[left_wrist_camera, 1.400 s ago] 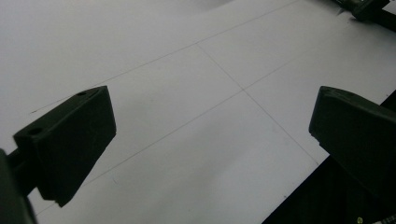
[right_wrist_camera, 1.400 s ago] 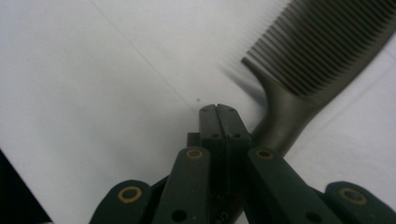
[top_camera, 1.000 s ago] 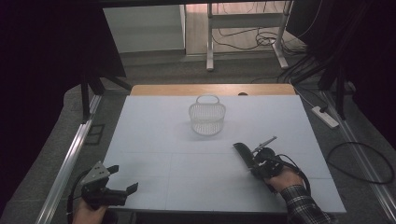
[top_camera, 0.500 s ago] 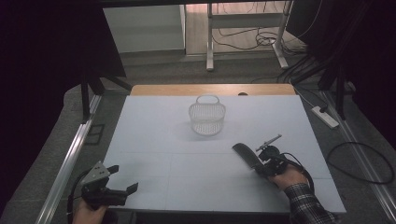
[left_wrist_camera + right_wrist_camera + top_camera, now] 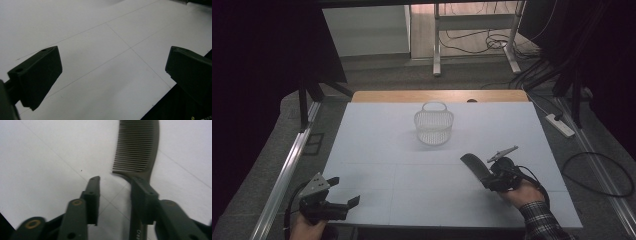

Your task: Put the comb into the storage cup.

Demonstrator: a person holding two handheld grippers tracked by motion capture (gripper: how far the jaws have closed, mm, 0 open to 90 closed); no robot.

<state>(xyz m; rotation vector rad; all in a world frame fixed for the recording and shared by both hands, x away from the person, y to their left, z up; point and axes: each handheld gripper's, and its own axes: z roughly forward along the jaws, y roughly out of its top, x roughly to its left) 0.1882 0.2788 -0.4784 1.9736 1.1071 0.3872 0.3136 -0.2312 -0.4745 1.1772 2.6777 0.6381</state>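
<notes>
Comb (image 5: 475,167) and right gripper (image 5: 486,176) sit together at the near right of the white surface (image 5: 377,150) in the high view, the comb a dark curved strip pointing up-left toward the wire basket (image 5: 434,123), which stands well apart at the far middle. The person's right hand (image 5: 524,192) has the gripper low and nearly level, aimed along the comb — a sensible way to lay a flat thing down without it tipping. At the near left edge the left gripper (image 5: 343,192) rests with its jaws spread wide and nothing between them; it looks parked, out of the way of the work on the other side.

From the left gripper view come two black jaws far apart over bare white surface crossed by thin seam lines, which confirms an empty, wide-open gripper (image 5: 112,72) that the high view leaves small and dim.

The right gripper view gives what the high view cannot: the comb's (image 5: 140,147) teeth face left, its handle runs down beside and under the right-hand jaw, and a clear gap of surface shows between the two jaws. They have just been opening, and the left-hand jaw stands off the handle, so the right gripper (image 5: 116,180) is partly open and, as I judge it, letting the comb lie rather than gripping it. Whether the handle touches the right-hand pad I cannot tell.
</notes>
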